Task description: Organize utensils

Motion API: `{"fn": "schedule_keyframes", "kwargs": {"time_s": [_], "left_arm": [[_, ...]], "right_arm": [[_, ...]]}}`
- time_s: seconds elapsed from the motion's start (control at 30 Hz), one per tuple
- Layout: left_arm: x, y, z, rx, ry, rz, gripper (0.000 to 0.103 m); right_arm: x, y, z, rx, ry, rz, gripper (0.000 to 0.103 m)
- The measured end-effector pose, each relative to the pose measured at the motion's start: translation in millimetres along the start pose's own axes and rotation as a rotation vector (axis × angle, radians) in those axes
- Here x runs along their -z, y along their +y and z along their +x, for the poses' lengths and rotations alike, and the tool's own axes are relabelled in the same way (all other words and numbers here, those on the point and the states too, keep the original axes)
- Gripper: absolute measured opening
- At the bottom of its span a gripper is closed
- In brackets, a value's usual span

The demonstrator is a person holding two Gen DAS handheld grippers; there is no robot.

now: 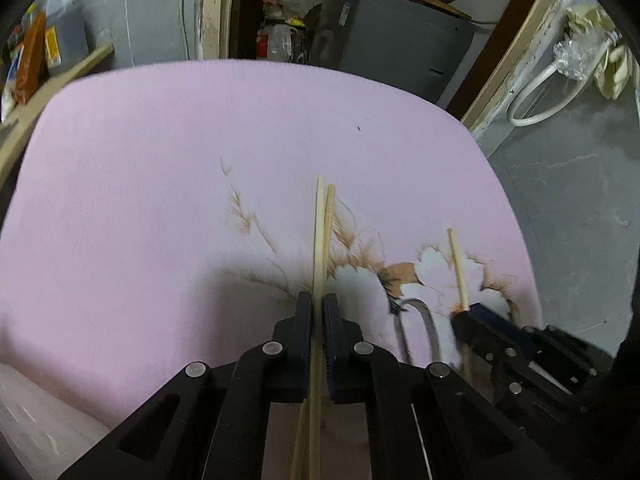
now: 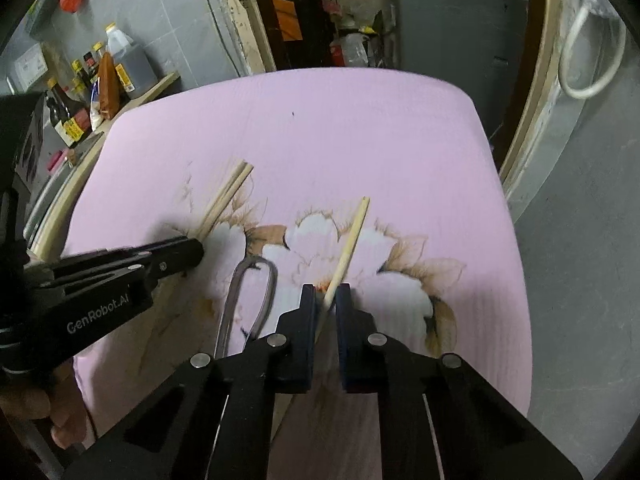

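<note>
A pink cloth with a flower print (image 1: 160,200) (image 2: 380,140) covers the table. My left gripper (image 1: 318,302) is shut on a pair of pale wooden chopsticks (image 1: 323,232) that lie side by side and point away from me. In the right wrist view the left gripper (image 2: 198,246) comes in from the left, with the pair of chopsticks (image 2: 228,196) sticking out past it. My right gripper (image 2: 326,296) (image 1: 464,314) is shut on a single chopstick (image 2: 352,236) (image 1: 458,268), tilted up to the right. A thin looped metal utensil (image 2: 256,292) (image 1: 424,320) lies on the cloth between the grippers.
Sauce bottles (image 2: 68,120) stand on a shelf beyond the table's left edge. A grey cabinet (image 1: 400,40) is behind the far edge and a white hose (image 1: 536,96) hangs on the right wall. A hand (image 2: 40,404) holds the left gripper. A whitish object (image 1: 24,412) sits lower left.
</note>
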State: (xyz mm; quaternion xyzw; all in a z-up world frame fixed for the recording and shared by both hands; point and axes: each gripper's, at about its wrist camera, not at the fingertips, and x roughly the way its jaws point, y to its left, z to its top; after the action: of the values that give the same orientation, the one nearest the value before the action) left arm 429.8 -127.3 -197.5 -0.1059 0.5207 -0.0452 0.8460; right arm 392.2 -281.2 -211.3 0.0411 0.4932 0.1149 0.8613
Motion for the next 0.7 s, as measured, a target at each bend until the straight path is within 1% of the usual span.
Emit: {"fn": "schedule_keyframes", "kwargs": {"time_s": [0.2,0.43,0.6,0.7], "left_arm": [[15.6,-3.3,-6.9,0.082,0.042,-0.068,0.005],[46.6,-2.0,-18.2,0.156,0.093,-0.137,0.005],[67.6,-0.6,-24.7,0.192,0.130,-0.140,0.005],[67.7,0.5,-27.3,0.203,0.131,-0.125,0.005]], "right_arm": [[15.7,-18.2,-9.8,-0.063,0.037,0.073,0.005],[41.7,-30.2,-27.0,-0.083,0.086,0.073,0.004],[52.3,-31.9,-31.3,-0.086,0.115,0.066,0.004],[51.2,-33.4,-30.1,-0.087,0.119,0.083,0.005]]}}
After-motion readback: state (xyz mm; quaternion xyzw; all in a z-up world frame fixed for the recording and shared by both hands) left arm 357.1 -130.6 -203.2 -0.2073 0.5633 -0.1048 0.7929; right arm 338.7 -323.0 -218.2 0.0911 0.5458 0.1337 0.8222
